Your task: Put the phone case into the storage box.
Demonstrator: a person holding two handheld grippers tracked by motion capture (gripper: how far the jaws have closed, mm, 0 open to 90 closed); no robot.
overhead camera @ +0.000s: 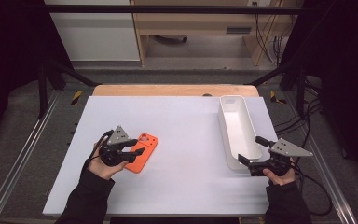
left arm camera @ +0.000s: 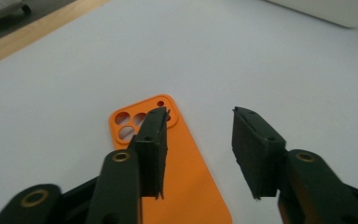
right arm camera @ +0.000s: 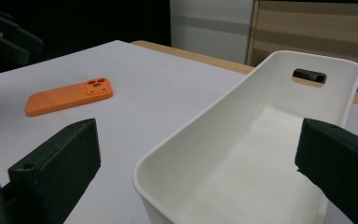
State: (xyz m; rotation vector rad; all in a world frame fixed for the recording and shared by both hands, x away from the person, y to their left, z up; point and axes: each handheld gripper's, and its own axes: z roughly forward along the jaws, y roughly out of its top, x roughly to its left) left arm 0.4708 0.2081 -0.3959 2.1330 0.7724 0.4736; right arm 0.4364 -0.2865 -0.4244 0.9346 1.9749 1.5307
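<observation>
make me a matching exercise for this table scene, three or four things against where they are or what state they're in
Things:
1. orange phone case
2. white bin
3. left gripper
4. right gripper

States:
A. open, its fingers either side of the bin's near end
B. lying flat on the white table, camera holes away from the person
C. open above the case, nothing between its fingers
D. empty, long, with a handle slot in its far wall

Pairs: 1-B, 2-D, 3-C, 4-A

Grey floor (overhead camera: 28, 121) and wooden cabinet (overhead camera: 205, 23) behind white table (overhead camera: 186, 140).
</observation>
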